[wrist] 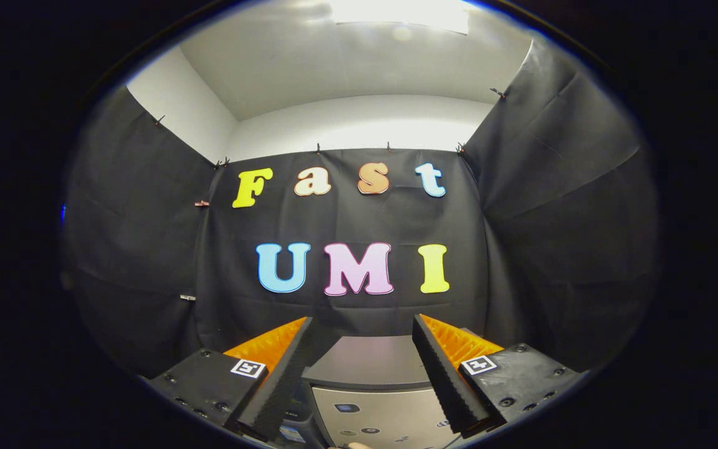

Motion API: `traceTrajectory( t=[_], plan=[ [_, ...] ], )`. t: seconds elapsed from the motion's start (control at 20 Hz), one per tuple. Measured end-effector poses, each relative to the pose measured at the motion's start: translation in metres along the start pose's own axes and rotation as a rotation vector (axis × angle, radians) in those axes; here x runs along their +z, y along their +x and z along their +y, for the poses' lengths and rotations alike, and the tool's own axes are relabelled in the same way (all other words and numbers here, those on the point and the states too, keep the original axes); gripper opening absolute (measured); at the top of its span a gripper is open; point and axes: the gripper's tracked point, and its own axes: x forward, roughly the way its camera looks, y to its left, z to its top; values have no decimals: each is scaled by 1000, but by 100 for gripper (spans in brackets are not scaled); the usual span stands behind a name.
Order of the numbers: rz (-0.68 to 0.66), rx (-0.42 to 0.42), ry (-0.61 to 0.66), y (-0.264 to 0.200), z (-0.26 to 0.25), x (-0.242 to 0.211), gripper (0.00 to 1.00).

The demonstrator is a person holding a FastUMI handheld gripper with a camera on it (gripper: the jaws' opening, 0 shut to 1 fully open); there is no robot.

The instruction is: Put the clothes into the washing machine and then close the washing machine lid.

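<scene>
Gripper view: the camera looks forward and slightly upward along the 2 fingers, toward the back of a booth.
Gripper (362, 324): its 2 fingers rise from below and angle away from each other, with a wide gap between them.
Jaws: released, spread wide, grasping nothing; neither finger presses on anything.
Finger surfaces: the left finger (281, 380) and the right finger (449, 380) each show a ridged, toothed inner face turned toward the gap.
Markers: 1 small square black-and-white marker (248, 368) sits on the block behind the left finger, and 1 more (479, 365) on the block behind the right finger.
Washing machine (365, 362): it lies between the 2 fingers and just ahead of them, seen from above; its top surface is dark grey and flat.
Control panel (378, 418): a pale grey strip with small round buttons and a small dark display, on the near side of the machine, low between the fingers.
Lid: I cannot tell from this angle whether it is open or closed.
Booth wall (359, 218): black cloth hangs well beyond the fingertips, straight ahead, and folds around on both sides.
Clips: small clips (318, 148) hold the top edge of the cloth.
Room wall (359, 128): white, above the cloth.
Ceiling light (402, 12): a bright panel high above the gripper.
</scene>
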Motion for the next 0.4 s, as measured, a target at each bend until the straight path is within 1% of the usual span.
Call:
traceTrajectory(
  t=[0.4],
  plan=[
    [10,4,10,2,-4,1,98]
  ],
)
